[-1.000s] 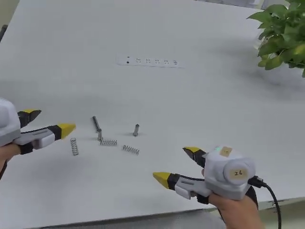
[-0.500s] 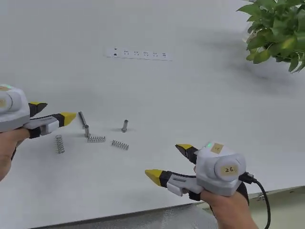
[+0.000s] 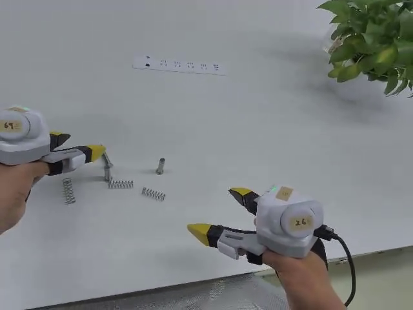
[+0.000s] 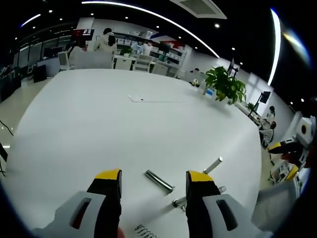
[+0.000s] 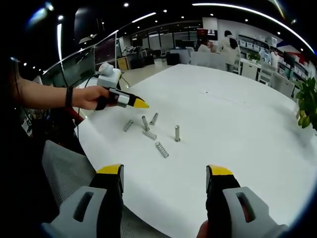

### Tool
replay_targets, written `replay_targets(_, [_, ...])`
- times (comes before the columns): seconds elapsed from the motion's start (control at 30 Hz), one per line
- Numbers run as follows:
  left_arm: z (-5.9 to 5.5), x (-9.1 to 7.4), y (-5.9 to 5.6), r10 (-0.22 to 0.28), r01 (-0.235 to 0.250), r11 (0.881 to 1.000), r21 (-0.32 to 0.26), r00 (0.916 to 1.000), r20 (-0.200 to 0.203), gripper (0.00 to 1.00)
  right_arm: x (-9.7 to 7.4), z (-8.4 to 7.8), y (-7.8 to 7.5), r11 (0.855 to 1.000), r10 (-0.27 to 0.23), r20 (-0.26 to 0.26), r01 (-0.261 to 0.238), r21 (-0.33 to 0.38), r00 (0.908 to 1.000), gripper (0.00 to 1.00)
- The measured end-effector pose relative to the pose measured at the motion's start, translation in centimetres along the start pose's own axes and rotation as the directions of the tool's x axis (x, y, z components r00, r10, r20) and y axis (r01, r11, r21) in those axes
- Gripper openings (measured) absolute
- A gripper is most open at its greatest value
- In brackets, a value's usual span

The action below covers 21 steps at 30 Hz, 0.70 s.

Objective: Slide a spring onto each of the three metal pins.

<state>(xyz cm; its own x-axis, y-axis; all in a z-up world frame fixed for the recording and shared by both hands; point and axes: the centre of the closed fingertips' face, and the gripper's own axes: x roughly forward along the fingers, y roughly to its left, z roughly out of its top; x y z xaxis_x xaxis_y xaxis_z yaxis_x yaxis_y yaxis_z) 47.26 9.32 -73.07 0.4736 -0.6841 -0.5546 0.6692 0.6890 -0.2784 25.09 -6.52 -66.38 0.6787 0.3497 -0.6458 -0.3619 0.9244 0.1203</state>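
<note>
The table point(image 3: 258, 129) top is white, smooth and matt. The 3 pins point(image 3: 160, 166) are grey metal with a dull shine. The 3 springs point(image 3: 153, 194) are thin coiled metal wire. The left gripper point(image 3: 80, 143) and the right gripper point(image 3: 218, 212) have smooth white plastic bodies, black parts and yellow tips. Each has a paper sticker point(image 3: 301, 223). The cable point(image 3: 342, 258) is black and looks rubbery. The power strip point(image 3: 179, 64) is white plastic. The plant point(image 3: 371, 39) has shiny green leaves.
</note>
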Motion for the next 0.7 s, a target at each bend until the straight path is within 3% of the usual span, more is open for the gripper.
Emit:
replay_targets(0.27, [-1.2, 1.8, 0.4, -0.006, 0.005, 1.0, -0.017, 0.9993, -0.037, 0.46, 0.2, -0.3, 0.0, 1.0, 0.001, -0.015, -0.001, 0.003, 0.9999, 0.66])
replay_targets(0.7, [-2.0, 3.6, 0.6, 0.002, -0.003, 1.0, -0.016, 0.9981, -0.061, 0.46, 0.1, -0.6, -0.6, 1.0, -0.011, -0.027, 0.011, 0.011, 0.9996, 0.66])
